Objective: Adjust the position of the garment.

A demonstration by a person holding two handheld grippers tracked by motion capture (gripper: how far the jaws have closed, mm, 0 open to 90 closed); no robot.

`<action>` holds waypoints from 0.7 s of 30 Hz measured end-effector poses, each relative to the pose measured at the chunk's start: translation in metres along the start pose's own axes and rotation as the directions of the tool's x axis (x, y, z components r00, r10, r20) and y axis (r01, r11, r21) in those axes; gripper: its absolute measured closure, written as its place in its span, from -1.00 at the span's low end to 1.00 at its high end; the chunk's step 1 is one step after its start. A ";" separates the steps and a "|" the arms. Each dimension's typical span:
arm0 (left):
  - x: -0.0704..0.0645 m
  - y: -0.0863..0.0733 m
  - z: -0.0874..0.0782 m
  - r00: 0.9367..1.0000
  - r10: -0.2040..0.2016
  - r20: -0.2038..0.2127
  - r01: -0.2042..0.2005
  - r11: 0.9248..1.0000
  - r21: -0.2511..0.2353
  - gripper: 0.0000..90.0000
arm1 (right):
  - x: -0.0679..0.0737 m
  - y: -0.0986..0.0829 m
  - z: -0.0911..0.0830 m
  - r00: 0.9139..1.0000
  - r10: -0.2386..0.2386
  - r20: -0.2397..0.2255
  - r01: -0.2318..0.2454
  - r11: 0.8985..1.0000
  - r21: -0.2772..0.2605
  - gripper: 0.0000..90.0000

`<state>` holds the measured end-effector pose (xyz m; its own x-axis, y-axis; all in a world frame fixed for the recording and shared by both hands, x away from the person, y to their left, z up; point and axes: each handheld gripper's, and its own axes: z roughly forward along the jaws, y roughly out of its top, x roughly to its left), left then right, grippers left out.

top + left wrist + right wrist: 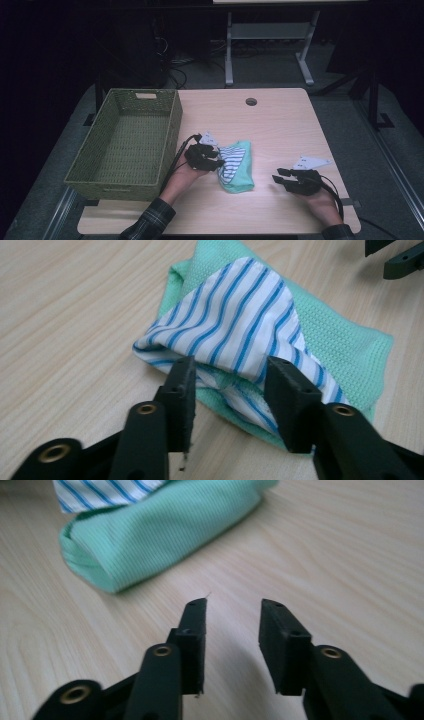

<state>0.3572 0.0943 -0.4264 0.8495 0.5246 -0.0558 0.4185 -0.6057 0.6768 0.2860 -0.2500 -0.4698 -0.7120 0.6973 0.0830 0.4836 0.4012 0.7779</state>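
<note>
Risk: your left hand-held gripper (pixel 230 385), jaws spread, straddles only the striped cloth (pixel 235 320) lying on the green cloth (pixel 345 347) mid-table (pixel 280 120); closing shallow lifts one layer. Right hand-held gripper (pixel 232 625) spread, well apart, idle.

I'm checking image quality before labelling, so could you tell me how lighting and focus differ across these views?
High view: dark surroundings, lit table, soft overall. Left gripper view: striped cloth sharp, nearest jaw bases blurred. Right gripper view: green cloth slightly soft, jaws casting a faint shadow on the wood.
</note>
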 end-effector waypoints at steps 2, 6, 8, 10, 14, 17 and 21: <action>0.000 0.000 0.001 1.000 0.002 0.011 -0.002 1.000 0.000 0.05 | -0.003 -0.007 -0.005 1.000 0.021 0.016 -0.021 1.000 0.007 0.20; -0.002 0.004 0.002 0.999 0.028 0.032 -0.029 0.999 0.034 -0.17 | -0.007 -0.017 -0.013 0.997 0.037 0.068 -0.038 0.999 0.017 -0.07; -0.003 0.007 0.001 0.998 0.036 0.042 -0.038 0.999 0.039 -0.26 | -0.009 -0.022 -0.017 0.994 0.051 0.091 -0.054 0.998 0.022 -0.21; -0.003 0.009 0.001 0.997 0.059 0.040 -0.061 0.997 0.041 -0.38 | -0.010 -0.025 -0.018 0.993 0.055 0.102 -0.058 0.998 0.030 -0.29; -0.007 0.016 0.003 0.993 0.095 0.065 -0.099 0.993 0.063 -0.58 | -0.011 -0.027 -0.018 0.992 0.071 0.107 -0.076 0.996 0.044 -0.44; -0.009 0.020 0.006 0.989 0.132 0.072 -0.137 0.987 0.079 -0.64 | -0.010 -0.028 -0.017 0.991 0.074 0.108 -0.080 0.996 0.051 -0.58; -0.010 0.023 0.010 0.985 0.160 0.069 -0.167 0.981 0.096 -0.68 | -0.007 -0.026 -0.014 0.991 0.042 0.131 -0.051 0.996 0.067 -0.65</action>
<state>0.3611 0.0691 -0.4176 0.9257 0.3782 0.0030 0.3001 -0.7393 0.6028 0.2709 -0.2738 -0.4821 -0.6186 0.7850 0.0331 0.5523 0.4045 0.7289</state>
